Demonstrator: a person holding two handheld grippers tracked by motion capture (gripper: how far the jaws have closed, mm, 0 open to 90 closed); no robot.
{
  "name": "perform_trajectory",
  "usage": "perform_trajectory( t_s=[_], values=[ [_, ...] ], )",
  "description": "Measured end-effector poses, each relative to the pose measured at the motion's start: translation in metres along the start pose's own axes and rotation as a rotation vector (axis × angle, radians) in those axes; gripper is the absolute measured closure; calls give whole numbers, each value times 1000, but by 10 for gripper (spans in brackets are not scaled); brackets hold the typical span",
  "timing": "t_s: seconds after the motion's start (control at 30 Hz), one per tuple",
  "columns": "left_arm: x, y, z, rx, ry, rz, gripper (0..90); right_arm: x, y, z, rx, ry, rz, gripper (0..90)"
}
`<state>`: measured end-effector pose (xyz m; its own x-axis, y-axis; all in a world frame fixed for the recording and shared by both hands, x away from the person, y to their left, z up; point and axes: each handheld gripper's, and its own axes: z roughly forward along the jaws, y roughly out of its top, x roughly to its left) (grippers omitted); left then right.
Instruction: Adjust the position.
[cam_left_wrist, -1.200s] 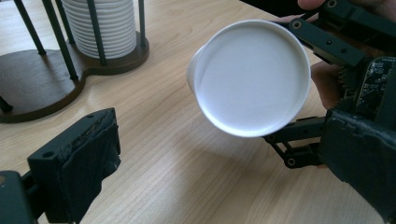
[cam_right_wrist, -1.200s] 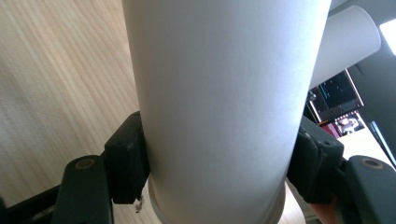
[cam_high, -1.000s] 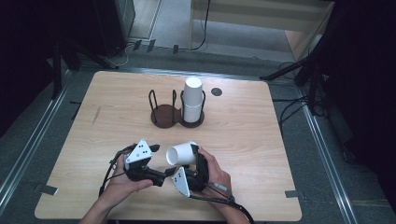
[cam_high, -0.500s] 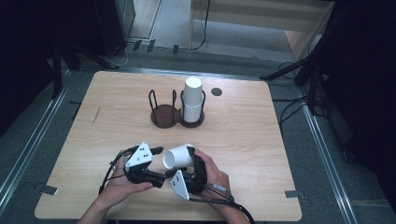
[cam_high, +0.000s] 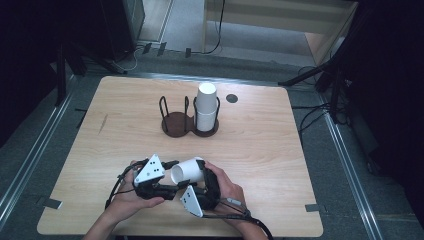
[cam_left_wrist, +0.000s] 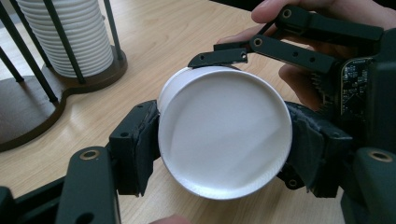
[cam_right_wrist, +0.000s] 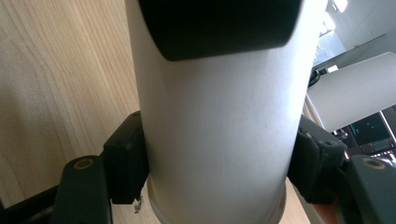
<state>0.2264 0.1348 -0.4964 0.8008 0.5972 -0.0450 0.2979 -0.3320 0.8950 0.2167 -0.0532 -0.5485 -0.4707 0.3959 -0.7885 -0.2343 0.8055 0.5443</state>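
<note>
Both grippers are on one white paper cup, held on its side just above the table, well in front of the dark two-ring cup holder.

Right gripper clamps the cup's wall near the rim, pads flat on both sides. Left gripper has just been closing; its pads now press either side of the cup's closed base, which faces its camera. So both sets of jaws pinch the same cup, at opposite ends.

The holder's right ring carries a tall stack of cups; the ring left of it looks empty.

My read: this is a handover, or pulling nested cups apart. Can't tell if there's more than one cup in the grip.

To do it well:
- keep squeeze light, since paper wall dents easily
- pull straight along the cup's axis, no twisting
- release one gripper only once the other is clearly carrying it
- stay clear of the stack when moving toward the holder
</note>
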Motion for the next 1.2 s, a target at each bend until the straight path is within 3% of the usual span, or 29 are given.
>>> perform_trajectory(
  t_s=[0.17,0.3,0.37,0.57,0.7,0.93,1.03,1.13,1.2],
  values=[
    [1,0,0,7,11,4,338,0,-1,1,13,2,3,250],
    [2,-1,0,18,27,13,349,-4,-1,0,2,39,45,168],
    [3,-1,0,14,37,9,350,-6,-2,0,7,35,49,143],
    [6,-1,-3,-18,73,7,353,-15,-2,-3,3,37,108,86],
    [10,-2,-6,-68,90,-10,353,-21,-1,-4,-1,28,143,64],
    [18,-4,-13,-183,125,-49,353,-35,0,-9,-17,15,274,60],
    [21,-5,-14,-233,133,-80,354,-41,1,-10,-28,16,355,60],
    [26,-8,-17,-290,151,-100,357,-53,1,-12,-41,35,485,61],
    [28,-9,-17,-318,155,-103,358,-58,0,-13,-42,25,536,61]
  ],
)
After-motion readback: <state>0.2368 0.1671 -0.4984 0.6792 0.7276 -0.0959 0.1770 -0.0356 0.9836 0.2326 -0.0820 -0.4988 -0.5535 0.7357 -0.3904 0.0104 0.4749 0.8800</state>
